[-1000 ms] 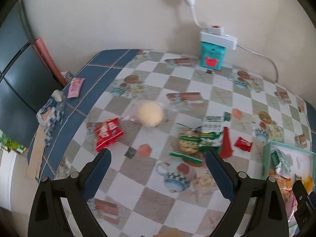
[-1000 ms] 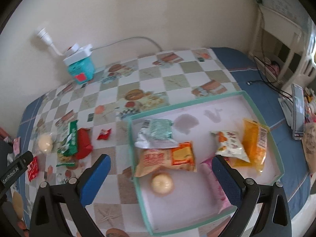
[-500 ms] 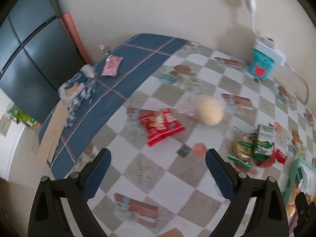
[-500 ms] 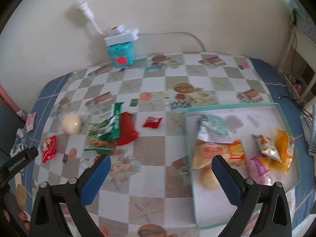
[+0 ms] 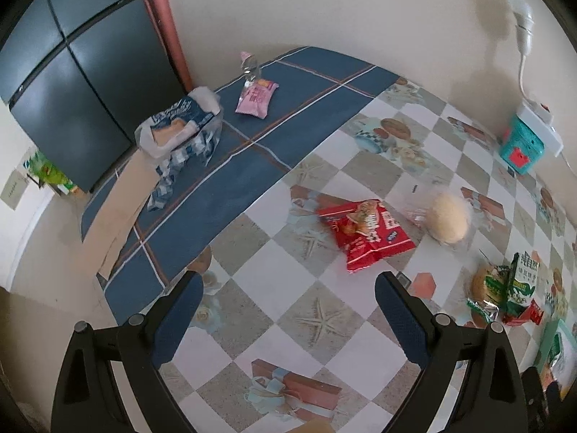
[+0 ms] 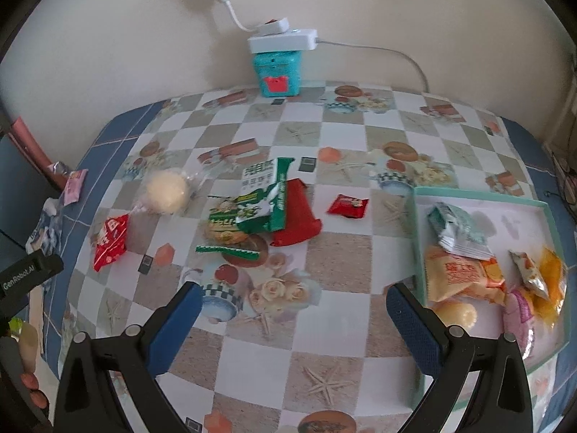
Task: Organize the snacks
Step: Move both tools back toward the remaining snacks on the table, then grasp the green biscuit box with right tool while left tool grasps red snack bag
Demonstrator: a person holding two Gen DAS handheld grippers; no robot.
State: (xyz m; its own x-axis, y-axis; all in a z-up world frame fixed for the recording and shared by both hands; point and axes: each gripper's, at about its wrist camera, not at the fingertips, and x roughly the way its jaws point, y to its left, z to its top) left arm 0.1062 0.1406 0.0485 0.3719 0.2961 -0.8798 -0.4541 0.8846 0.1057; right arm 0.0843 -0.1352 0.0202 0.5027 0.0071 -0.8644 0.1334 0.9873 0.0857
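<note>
A glossy, smooth checked tablecloth (image 6: 324,270) covers the table. Snack packets, among them a red packet (image 5: 368,234), are shiny crinkled foil or plastic film. The gripper fingers (image 5: 400,317) carry matt, textured blue pads.

White letters reading "GenRobot.AI" stand on the black bar of the left tool (image 6: 25,276), seen at the left edge of the right wrist view. The red crinkled snack packet (image 5: 369,232), the green-and-white snack bag (image 6: 265,195) and the orange snack packet (image 6: 459,274) carry printed characters, too blurred to make out.
</note>
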